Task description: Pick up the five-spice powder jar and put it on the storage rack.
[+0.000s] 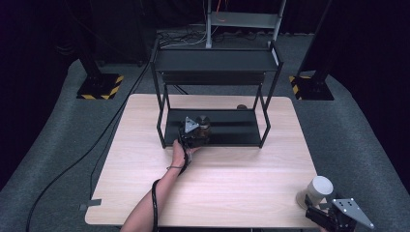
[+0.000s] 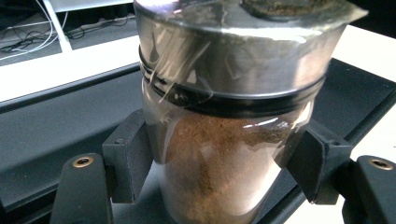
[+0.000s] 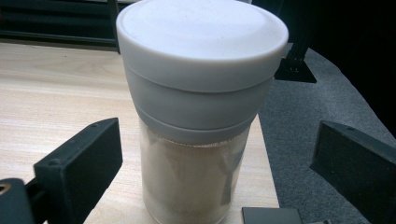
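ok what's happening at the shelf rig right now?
A person is working two hand-held grippers. The left gripper is shut on a clear jar of brown powder with a metal lid, standing on the lower tier of the black shelf rack. The right gripper is open around a white-lidded jar at the wooden table's near right corner, pads not touching it.

2 spice jars (image 1: 203, 126) (image 1: 316, 191), 1 black shelf rack (image 1: 215, 60), 1 wooden table (image 1: 217, 179), 2 handheld grippers (image 1: 193, 131) (image 1: 321, 212)
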`<state>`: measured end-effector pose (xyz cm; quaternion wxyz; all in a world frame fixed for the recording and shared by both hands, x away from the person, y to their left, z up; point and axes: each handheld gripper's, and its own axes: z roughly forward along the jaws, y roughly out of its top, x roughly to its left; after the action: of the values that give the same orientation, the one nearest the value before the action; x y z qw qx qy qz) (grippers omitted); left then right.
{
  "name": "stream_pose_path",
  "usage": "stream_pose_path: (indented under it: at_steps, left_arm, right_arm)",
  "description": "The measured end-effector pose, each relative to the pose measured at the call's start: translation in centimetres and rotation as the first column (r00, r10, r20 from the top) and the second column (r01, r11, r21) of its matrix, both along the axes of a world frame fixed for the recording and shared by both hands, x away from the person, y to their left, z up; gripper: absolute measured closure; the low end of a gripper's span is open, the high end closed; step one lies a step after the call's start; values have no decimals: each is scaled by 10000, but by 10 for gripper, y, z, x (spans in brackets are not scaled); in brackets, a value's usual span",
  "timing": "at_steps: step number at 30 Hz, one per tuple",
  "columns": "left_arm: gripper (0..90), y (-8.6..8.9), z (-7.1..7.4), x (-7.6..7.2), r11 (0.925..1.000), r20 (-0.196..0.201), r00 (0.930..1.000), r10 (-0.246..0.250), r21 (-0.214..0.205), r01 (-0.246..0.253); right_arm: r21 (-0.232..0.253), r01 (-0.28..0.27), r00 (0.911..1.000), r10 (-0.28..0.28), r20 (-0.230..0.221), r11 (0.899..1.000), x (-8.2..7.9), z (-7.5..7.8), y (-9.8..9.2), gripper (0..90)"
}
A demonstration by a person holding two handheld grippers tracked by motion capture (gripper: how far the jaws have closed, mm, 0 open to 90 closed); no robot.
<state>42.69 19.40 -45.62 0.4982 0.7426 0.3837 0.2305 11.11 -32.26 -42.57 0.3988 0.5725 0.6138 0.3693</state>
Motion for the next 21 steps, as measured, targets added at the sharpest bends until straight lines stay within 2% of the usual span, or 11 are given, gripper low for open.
stream_pose_path:
  at_steps: [3, 6, 12, 13, 15, 21]
  left_arm:
    - [294, 1, 1, 1, 10000, -80, 10000, -16, -54, 15]
    - [228, 1, 8, 5, 9999, -516, 9986, -77, 73, 81]
    - [87, -2, 26, 9, 9969, -1215, 9923, -227, 723, 317]
    - [67, -2, 31, 10, 9954, -1423, 9895, -246, 887, 375]
    - [27, -2, 35, 7, 9937, -1574, 9873, -239, 1043, 406]
    - [0, 3, 44, -7, 9895, -1814, 9827, -364, 1313, 609]
  right_arm:
    - [-2, -9, 10000, 9, 7, 10000, 0, 0, 1, 4]
    - [-10, -16, 10000, 16, 2, 10000, 1, 0, 1, 4]
    - [6, -33, 10000, 33, 11, 10000, 2, 0, 0, 4]
    - [0, -30, 10000, 30, 8, 10000, 2, 0, 0, 4]
    - [-17, -31, 10000, 31, -8, 10000, 2, 1, 0, 4]
    - [-4, 12, 10000, -12, 28, 10000, 2, 1, 1, 3]
